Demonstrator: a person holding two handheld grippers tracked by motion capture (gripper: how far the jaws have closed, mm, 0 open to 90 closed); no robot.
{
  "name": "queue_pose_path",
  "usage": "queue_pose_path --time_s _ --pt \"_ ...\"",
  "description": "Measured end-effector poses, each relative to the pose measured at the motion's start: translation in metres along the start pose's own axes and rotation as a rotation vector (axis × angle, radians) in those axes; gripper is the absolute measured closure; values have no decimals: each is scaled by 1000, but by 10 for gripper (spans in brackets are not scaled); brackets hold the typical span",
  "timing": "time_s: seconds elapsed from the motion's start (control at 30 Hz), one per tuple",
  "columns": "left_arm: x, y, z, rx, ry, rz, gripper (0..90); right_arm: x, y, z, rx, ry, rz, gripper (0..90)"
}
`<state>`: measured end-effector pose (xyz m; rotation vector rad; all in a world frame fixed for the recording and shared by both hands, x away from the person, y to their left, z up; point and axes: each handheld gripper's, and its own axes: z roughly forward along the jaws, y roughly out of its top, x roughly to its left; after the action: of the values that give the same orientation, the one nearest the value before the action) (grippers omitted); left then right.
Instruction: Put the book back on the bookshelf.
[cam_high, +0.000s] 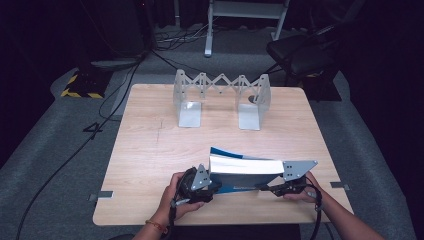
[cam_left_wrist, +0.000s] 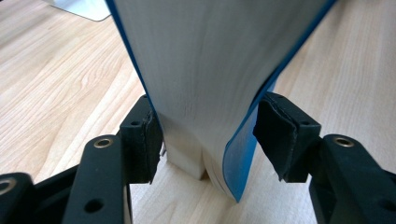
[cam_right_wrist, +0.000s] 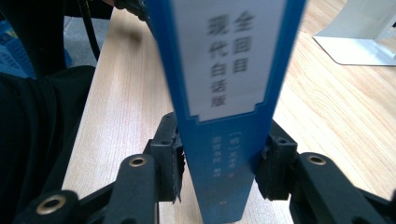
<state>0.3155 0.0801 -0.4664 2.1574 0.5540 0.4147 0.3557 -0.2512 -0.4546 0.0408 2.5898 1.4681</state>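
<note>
Together the grippers carry a thick blue-covered paperback book (cam_high: 243, 171) above the near edge of the light wooden table (cam_high: 150, 150): left gripper (cam_left_wrist: 208, 140) pinches its page edge, right gripper (cam_right_wrist: 219, 163) clamps its spine, sharing the weight; the grey metal expandable bookend rack (cam_high: 221, 97) waits beyond, probably its destination.

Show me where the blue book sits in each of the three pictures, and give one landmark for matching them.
High view: the blue book lies low at centre, between the left tongs and the right tongs.
Left gripper view: its page edge runs down the middle between the jaws.
Right gripper view: its spine stands at centre between the jaws.
Shared landmark: the metal bookend at the table's far side.
</note>
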Motion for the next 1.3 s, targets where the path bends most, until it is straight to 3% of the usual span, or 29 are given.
queue_pose_path --time_s 0.27,0.53,0.67,0.83,1.17,1.3 --pt "10 4 6 -6 -28 -46 406 0 1 0 5 -27 28 601" --pt "28 12 23 -57 -71 -97 350 -6 -5 -6 -8 -76 89 610" --pt "28 13 20 -74 -70 -106 346 -8 -6 -6 -13 -76 96 608" --pt "28 17 10 -149 -56 -118 335 -6 -3 -6 -15 -92 100 601" --pt "30 23 11 -139 -49 -112 329 -7 20 -8 -71 -127 110 581" --pt "33 26 15 -137 -47 -115 321 -10 33 -15 -125 -143 144 558"
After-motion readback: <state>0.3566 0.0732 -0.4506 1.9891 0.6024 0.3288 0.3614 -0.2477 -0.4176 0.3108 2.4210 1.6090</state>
